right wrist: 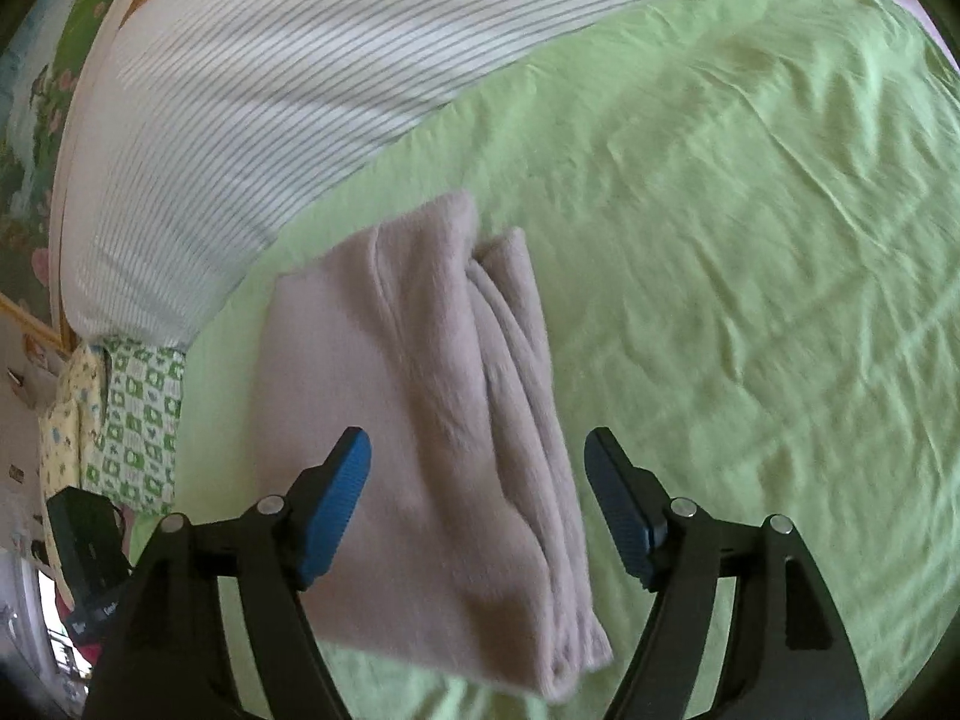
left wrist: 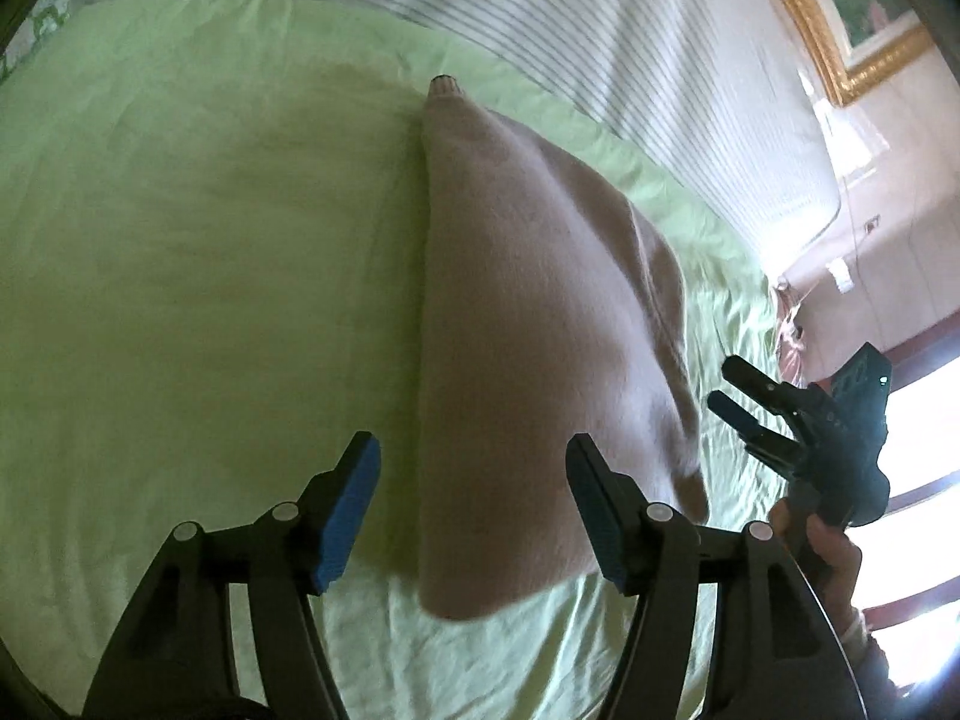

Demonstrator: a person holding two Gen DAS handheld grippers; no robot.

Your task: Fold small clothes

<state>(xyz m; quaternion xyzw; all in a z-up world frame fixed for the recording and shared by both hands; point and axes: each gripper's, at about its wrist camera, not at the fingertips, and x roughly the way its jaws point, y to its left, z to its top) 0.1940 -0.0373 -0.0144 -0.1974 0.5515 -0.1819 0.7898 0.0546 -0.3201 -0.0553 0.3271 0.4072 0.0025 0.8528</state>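
A pale pink fuzzy garment (left wrist: 528, 312) lies folded in a long strip on the green bedsheet (left wrist: 180, 252). It also shows in the right wrist view (right wrist: 420, 408), with layered folds along its right edge. My left gripper (left wrist: 474, 498) is open and empty, its blue pads either side of the garment's near end, above it. My right gripper (right wrist: 480, 492) is open and empty, hovering over the garment's near end. The right gripper also shows in the left wrist view (left wrist: 735, 390), to the right of the garment, open.
A white striped pillow or duvet (right wrist: 270, 90) lies along the far side of the bed. A green patterned cushion (right wrist: 132, 414) sits at the left. A gold picture frame (left wrist: 840, 42) hangs on the wall. The left gripper's body (right wrist: 84, 546) shows at the lower left.
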